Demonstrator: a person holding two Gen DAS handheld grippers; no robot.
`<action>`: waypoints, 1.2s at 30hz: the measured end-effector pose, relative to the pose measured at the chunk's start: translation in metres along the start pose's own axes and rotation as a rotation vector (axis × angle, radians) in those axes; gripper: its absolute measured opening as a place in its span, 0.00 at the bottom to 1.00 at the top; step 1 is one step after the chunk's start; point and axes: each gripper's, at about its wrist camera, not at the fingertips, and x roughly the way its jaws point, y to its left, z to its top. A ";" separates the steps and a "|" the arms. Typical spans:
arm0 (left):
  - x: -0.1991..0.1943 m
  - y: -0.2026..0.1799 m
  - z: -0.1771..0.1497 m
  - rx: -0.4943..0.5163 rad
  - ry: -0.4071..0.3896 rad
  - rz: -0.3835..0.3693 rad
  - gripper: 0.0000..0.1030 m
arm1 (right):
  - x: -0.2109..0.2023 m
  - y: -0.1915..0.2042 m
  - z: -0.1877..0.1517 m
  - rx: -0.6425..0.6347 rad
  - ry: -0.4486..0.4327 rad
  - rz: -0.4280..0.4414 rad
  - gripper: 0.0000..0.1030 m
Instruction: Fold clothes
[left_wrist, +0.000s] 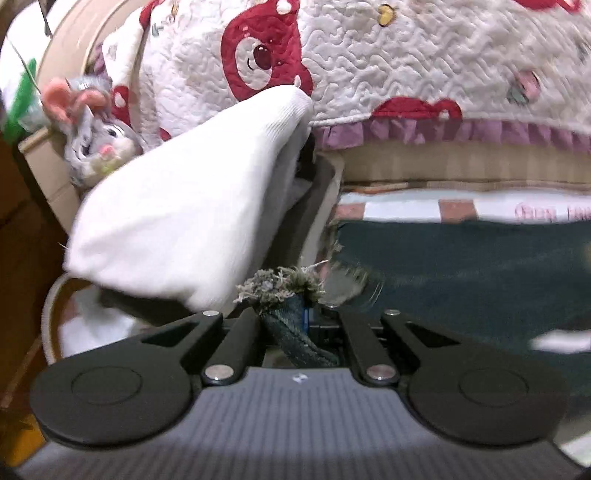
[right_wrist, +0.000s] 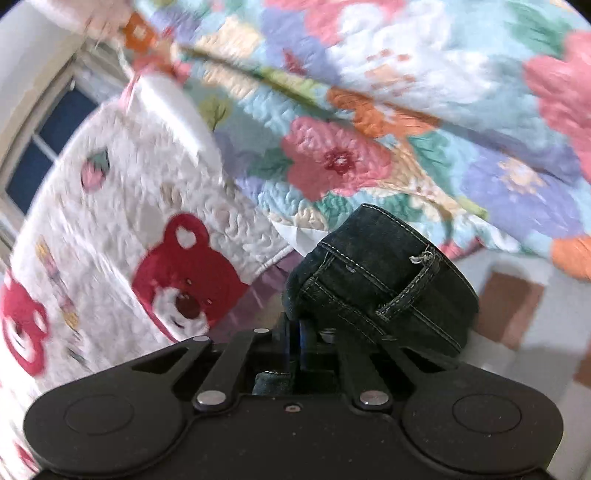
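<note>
Currently the dark denim jeans (left_wrist: 461, 266) are being lifted off the bed: frayed hem clamped by the left gripper (left_wrist: 291, 317), waistband (right_wrist: 388, 277) by the right gripper (right_wrist: 306, 336). Next: ends to be brought together evenly.

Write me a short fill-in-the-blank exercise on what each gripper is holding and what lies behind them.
1. The left gripper is shut on the ____ hem of dark jeans.
2. The right gripper is shut on the jeans' waistband, beside a belt ____.
3. The white quilt is printed with red ____.
4. A plush ____ lies left of the white garment.

Missing words: frayed; loop; bears; mouse
</note>
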 end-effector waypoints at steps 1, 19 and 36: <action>0.007 -0.003 0.007 -0.008 -0.004 -0.003 0.02 | 0.005 0.003 -0.002 -0.012 -0.006 -0.007 0.07; 0.145 -0.052 0.078 0.154 0.204 0.098 0.02 | 0.119 0.050 0.001 -0.289 -0.039 -0.098 0.06; 0.202 -0.059 0.087 0.061 0.241 0.130 0.05 | 0.145 0.060 0.012 -0.317 -0.016 -0.022 0.06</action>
